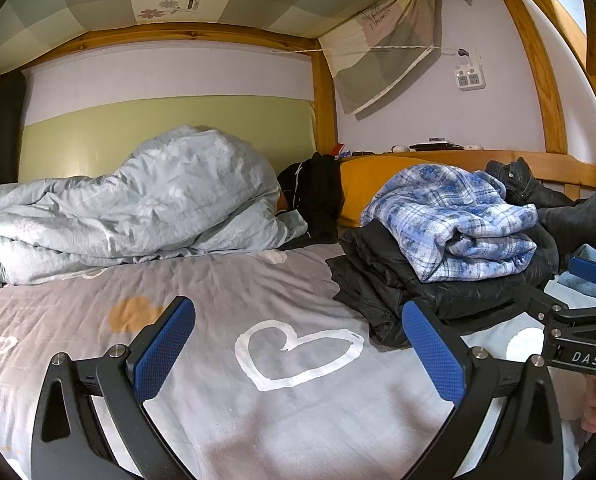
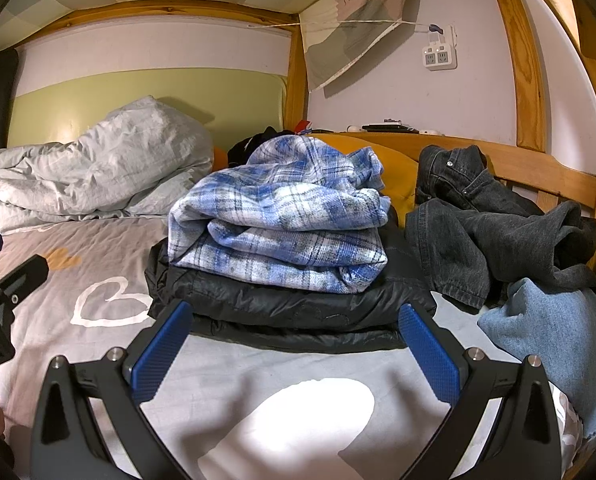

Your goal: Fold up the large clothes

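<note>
A folded blue plaid shirt [image 2: 282, 232] lies on top of a folded black jacket [image 2: 290, 308] on the bed; the same stack shows in the left wrist view, shirt [image 1: 453, 220] over jacket [image 1: 381, 280], at the right. Unfolded dark grey jeans [image 2: 493, 232] and light blue jeans [image 2: 553, 332] lie heaped to the right of the stack. My right gripper [image 2: 296, 336] is open, just in front of the jacket's near edge, holding nothing. My left gripper [image 1: 298, 332] is open over the bare sheet, left of the stack. The right gripper [image 1: 577, 312] shows at the right edge of the left wrist view.
A grey bedsheet [image 1: 226, 280] with heart prints covers the mattress. A crumpled pale quilt [image 1: 138, 208] lies at the back left. An orange pillow [image 1: 377, 184] and dark clothing [image 1: 313, 196] sit by the wooden headboard [image 2: 509, 164]. A wooden post [image 1: 323, 92] stands behind.
</note>
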Demonstrator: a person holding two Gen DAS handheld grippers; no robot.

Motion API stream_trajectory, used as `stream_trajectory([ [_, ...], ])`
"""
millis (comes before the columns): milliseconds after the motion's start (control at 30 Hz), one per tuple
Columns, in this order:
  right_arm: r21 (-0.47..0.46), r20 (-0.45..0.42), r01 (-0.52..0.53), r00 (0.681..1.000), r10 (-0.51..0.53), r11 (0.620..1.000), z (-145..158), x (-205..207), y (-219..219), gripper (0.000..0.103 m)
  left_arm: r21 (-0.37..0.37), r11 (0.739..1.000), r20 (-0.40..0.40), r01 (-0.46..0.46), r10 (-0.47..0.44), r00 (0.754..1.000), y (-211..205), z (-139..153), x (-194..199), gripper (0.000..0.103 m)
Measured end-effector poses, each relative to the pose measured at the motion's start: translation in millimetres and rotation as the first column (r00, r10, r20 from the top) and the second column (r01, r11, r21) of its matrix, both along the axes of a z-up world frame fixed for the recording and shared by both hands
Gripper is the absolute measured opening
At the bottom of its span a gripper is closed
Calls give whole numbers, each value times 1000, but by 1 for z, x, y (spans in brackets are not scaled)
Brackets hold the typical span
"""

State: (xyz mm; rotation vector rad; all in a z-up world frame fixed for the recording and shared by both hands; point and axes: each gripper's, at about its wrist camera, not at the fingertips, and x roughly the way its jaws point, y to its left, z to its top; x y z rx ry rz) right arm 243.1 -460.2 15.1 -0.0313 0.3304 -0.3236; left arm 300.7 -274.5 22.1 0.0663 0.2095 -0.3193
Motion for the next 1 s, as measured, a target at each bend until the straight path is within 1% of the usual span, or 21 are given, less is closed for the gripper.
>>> stream_trajectory([
  [1000, -1, 0, -1, 1000, 1, 1000, 0, 0, 1, 103, 12, 1000, 23, 3, -3, 1000, 1, 2, -6, 103],
])
